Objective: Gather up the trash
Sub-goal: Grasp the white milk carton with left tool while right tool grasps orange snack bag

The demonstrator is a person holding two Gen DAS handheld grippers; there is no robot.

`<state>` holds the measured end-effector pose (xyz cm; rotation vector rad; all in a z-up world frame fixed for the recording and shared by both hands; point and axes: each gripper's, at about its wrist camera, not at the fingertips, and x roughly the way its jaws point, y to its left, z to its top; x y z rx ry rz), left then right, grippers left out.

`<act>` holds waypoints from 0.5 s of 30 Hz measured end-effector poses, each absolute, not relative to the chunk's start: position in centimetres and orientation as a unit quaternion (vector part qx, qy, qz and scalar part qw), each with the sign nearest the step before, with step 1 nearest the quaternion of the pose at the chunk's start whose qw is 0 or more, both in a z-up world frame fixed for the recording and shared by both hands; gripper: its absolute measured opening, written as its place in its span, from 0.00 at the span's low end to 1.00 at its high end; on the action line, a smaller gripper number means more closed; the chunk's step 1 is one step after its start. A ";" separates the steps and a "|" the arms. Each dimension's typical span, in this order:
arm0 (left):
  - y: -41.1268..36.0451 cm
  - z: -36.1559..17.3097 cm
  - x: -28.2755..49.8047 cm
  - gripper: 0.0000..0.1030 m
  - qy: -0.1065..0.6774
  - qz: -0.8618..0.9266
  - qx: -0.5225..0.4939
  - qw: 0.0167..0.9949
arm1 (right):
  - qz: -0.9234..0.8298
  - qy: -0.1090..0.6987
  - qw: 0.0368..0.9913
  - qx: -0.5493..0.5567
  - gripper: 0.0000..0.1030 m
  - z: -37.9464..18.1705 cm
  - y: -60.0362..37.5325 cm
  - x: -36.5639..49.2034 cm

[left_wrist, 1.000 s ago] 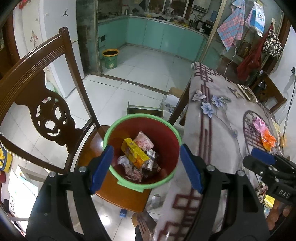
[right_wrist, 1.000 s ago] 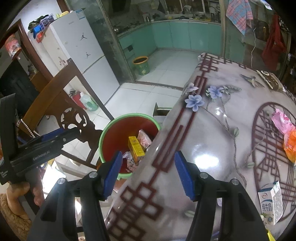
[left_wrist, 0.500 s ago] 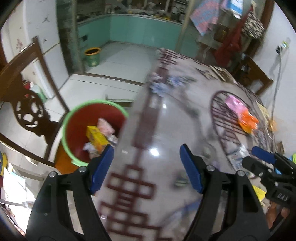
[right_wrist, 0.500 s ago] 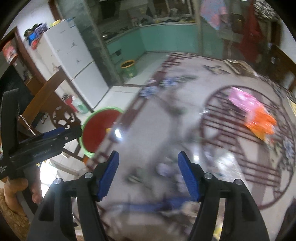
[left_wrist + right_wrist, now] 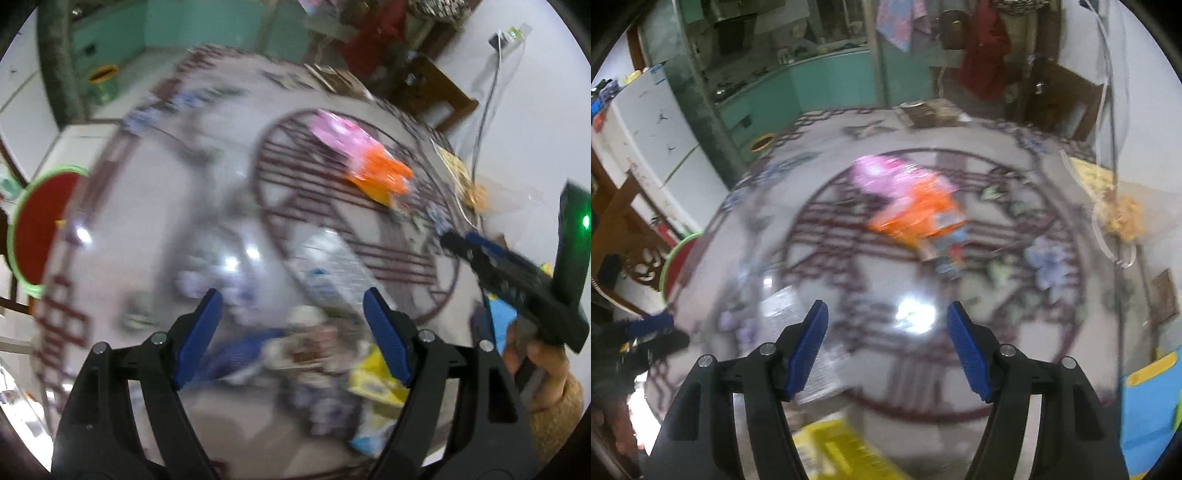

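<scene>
Both views are blurred by motion. My left gripper (image 5: 291,306) is open and empty above the patterned table (image 5: 166,206), over a white milk carton (image 5: 332,269) and a pile of wrappers (image 5: 369,387). My right gripper (image 5: 886,321) is open and empty over the table's round pattern. Pink and orange wrappers (image 5: 908,206) lie beyond it; they also show in the left wrist view (image 5: 365,162). The red bin with a green rim (image 5: 37,229) stands off the table's left edge; its rim shows in the right wrist view (image 5: 677,254). The right gripper shows in the left wrist view (image 5: 458,240).
A yellow packet (image 5: 842,450) lies at the near table edge. A bowl with yellowish scraps (image 5: 1119,218) sits at the right. A wooden chair (image 5: 631,236) stands by the bin. A fridge (image 5: 646,129) and a kitchen doorway lie behind.
Both grippers have swung right, from over the bin and table edge to over the middle of the table. The bin has slid to the left edge of both views.
</scene>
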<state>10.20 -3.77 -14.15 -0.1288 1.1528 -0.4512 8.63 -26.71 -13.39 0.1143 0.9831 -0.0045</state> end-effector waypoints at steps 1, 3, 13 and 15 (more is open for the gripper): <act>-4.8 -14.4 10.3 0.74 0.543 -0.215 -0.057 0.810 | -0.008 0.469 0.882 0.051 0.63 -13.3 -27.7 9.1; -7.4 -15.6 11.0 0.74 0.554 -0.211 -0.042 0.804 | -0.012 0.465 0.884 0.048 0.63 -13.0 -29.2 9.8; -11.5 -21.3 13.4 0.74 0.627 -0.178 -0.055 0.757 | 0.011 0.476 0.878 0.042 0.69 -14.3 -32.9 14.7; -11.8 -21.8 13.8 0.74 0.634 -0.175 -0.056 0.751 | 0.022 0.488 0.871 0.047 0.69 -15.5 -33.3 16.3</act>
